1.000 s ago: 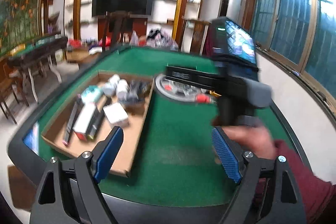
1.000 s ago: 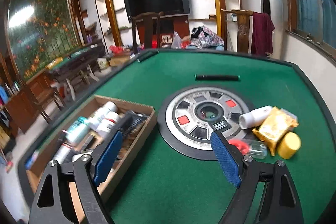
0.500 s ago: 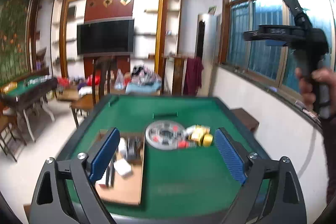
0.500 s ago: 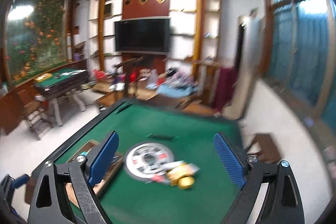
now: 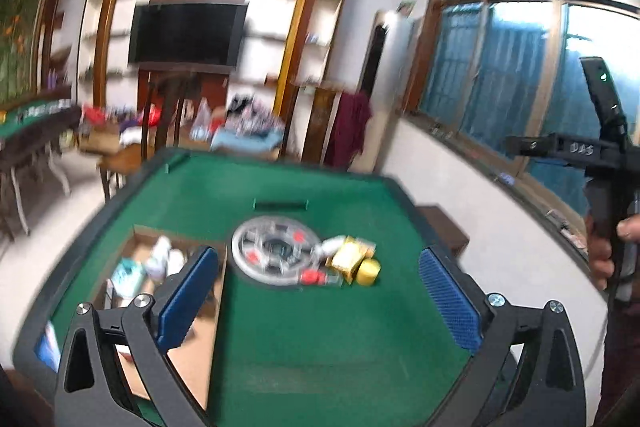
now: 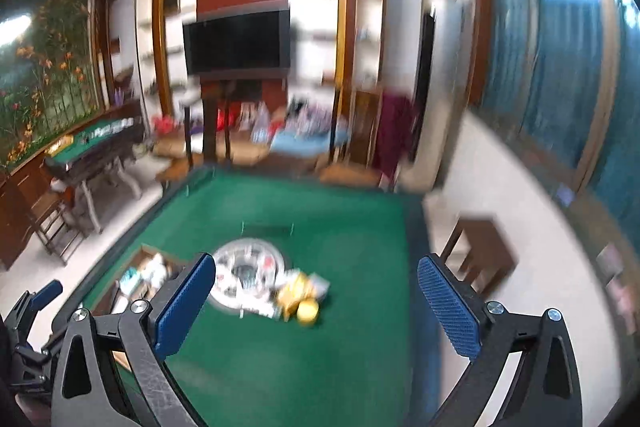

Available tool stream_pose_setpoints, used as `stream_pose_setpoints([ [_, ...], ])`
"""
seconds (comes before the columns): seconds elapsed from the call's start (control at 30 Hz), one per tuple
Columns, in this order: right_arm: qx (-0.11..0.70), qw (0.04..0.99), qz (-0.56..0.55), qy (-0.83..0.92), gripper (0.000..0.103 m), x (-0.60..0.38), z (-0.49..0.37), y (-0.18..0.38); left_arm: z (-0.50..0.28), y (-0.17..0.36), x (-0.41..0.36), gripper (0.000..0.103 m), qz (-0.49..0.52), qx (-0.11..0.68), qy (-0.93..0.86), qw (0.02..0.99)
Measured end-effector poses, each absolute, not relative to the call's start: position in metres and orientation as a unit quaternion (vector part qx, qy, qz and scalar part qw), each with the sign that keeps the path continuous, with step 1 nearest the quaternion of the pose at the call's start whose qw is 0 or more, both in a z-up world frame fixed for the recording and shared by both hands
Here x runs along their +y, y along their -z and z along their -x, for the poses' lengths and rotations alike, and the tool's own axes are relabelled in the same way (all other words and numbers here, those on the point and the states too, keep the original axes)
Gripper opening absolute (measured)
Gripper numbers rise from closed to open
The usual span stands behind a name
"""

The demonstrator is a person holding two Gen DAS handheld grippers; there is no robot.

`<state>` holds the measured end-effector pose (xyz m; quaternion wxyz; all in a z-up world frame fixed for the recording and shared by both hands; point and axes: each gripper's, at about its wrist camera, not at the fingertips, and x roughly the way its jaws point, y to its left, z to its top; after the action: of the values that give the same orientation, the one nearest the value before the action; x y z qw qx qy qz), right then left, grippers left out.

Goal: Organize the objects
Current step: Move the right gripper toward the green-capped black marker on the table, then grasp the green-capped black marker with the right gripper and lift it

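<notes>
While raised well above green table (image 5: pixel 304 339) | left gripper (image 5: pixel 318 293), right gripper (image 6: pixel 316 301) spread wide, just opened further, nothing between | descend slowly toward yellow tub (image 5: pixel 368 271); carry to cardboard box (image 5: pixel 200 339)

On my table (image 5: pixel 280 339) the round dial (image 5: pixel 276 251) sits at the middle, the open box (image 5: pixel 200 367) of bottles along the left edge beside it, and a small heap of packets and a jar (image 5: pixel 368 271) touching the dial's right side, well short of the right edge.
</notes>
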<state>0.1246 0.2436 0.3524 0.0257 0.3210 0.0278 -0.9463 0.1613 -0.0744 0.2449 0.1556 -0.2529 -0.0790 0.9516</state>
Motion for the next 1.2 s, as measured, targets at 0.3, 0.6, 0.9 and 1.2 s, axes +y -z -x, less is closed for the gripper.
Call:
stream_pose_setpoints([
  [0.3, -0.021, 0.049, -0.457, 0.888, 0.103, 0.244, 0.027, -0.221, -0.065, -0.104, -0.054, 0.1, 0.366, -0.135, -0.908, 0.153],
  [0.6, 0.135, 0.069, -0.455, 0.878, 0.102, 0.143, 0.14, -0.155, -0.014, -0.058, -0.072, 0.1, 0.36, -0.189, -0.903, 0.141],
  [0.9, 0.167, 0.089, -0.468, 0.863, 0.1, 0.074, 0.254, -0.098, -0.014, -0.059, -0.079, 0.1, 0.327, -0.168, -0.922, 0.117],
  [1.2, 0.135, 0.102, -0.543, 0.822, 0.071, 0.086, 0.299, -0.056, -0.009, -0.052, -0.081, 0.1, 0.35, -0.169, -0.914, 0.119],
])
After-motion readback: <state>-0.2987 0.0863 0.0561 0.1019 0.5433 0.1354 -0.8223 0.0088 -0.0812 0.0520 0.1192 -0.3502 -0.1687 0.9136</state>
